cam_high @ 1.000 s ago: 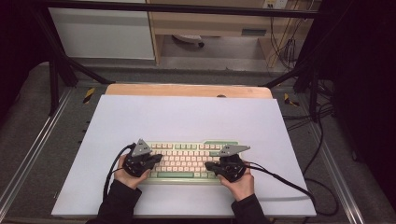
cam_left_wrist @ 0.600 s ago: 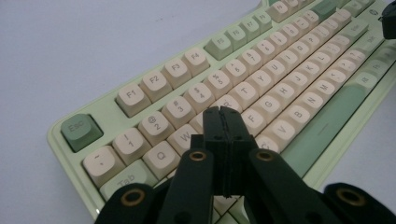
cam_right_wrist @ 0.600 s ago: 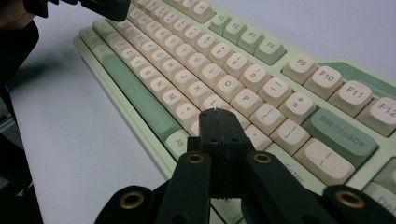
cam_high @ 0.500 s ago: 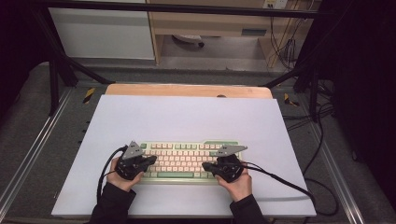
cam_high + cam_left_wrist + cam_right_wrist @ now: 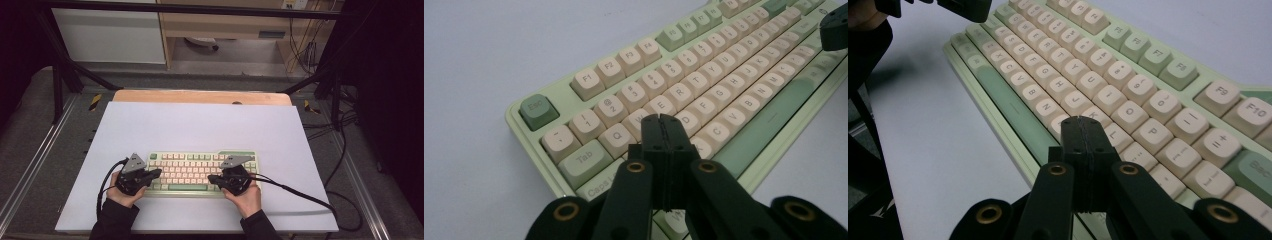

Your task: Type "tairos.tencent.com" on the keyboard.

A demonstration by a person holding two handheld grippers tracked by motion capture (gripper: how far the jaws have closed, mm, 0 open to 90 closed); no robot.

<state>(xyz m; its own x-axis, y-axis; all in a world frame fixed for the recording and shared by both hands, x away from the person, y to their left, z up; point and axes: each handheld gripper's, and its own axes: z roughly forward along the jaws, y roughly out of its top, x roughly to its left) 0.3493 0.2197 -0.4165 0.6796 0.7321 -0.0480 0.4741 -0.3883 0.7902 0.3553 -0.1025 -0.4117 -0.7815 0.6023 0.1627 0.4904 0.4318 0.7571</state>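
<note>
A pale green keyboard [image 5: 200, 172] with cream keys lies near the front of the white board [image 5: 200, 125]. My left gripper [image 5: 159, 173] is shut with nothing in it and hovers over the keyboard's left end, its tips [image 5: 662, 120] above the keys near W and S of the keyboard [image 5: 704, 85]. My right gripper [image 5: 210, 178] is shut too, tips [image 5: 1082, 121] over the keys near K and L of the keyboard [image 5: 1098, 85]. Both point inward toward each other. Whether the tips touch keys I cannot tell.
The board rests on a wooden tabletop [image 5: 200, 96] inside a metal frame. A black cable [image 5: 300, 192] trails right from the right gripper, another loops left of the left hand [image 5: 104, 182]. Bare board lies behind and beside the keyboard.
My left gripper has slid leftward along the keyboard toward its left end. The right gripper has stayed in place.
</note>
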